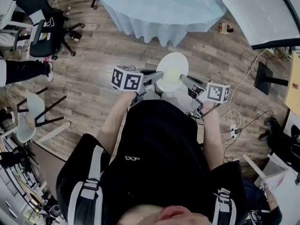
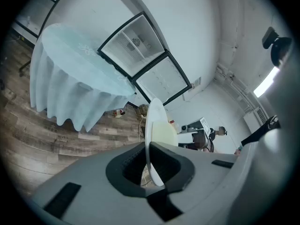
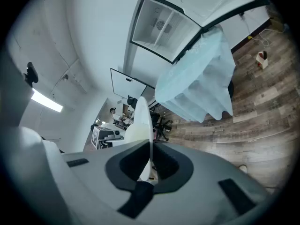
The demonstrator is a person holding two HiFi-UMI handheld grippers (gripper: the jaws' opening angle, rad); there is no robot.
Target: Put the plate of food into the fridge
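A white plate (image 1: 172, 71) with pale yellow food (image 1: 171, 75) on it hangs in front of me above the wooden floor. My left gripper (image 1: 151, 79) is shut on its left rim and my right gripper (image 1: 186, 83) is shut on its right rim. In the left gripper view the plate (image 2: 154, 125) stands edge-on between the jaws, and the right gripper view shows the plate (image 3: 142, 118) clamped the same way. The fridge (image 2: 143, 55), with its doors open and white shelves showing, stands behind the round table.
A round table (image 1: 159, 8) with a pale blue cloth stands straight ahead, between me and the fridge. An office chair (image 1: 40, 25) is at the left, a white chair (image 1: 33, 114) nearer left. Cables (image 1: 232, 121) and a monitor stand (image 1: 265, 78) lie at the right.
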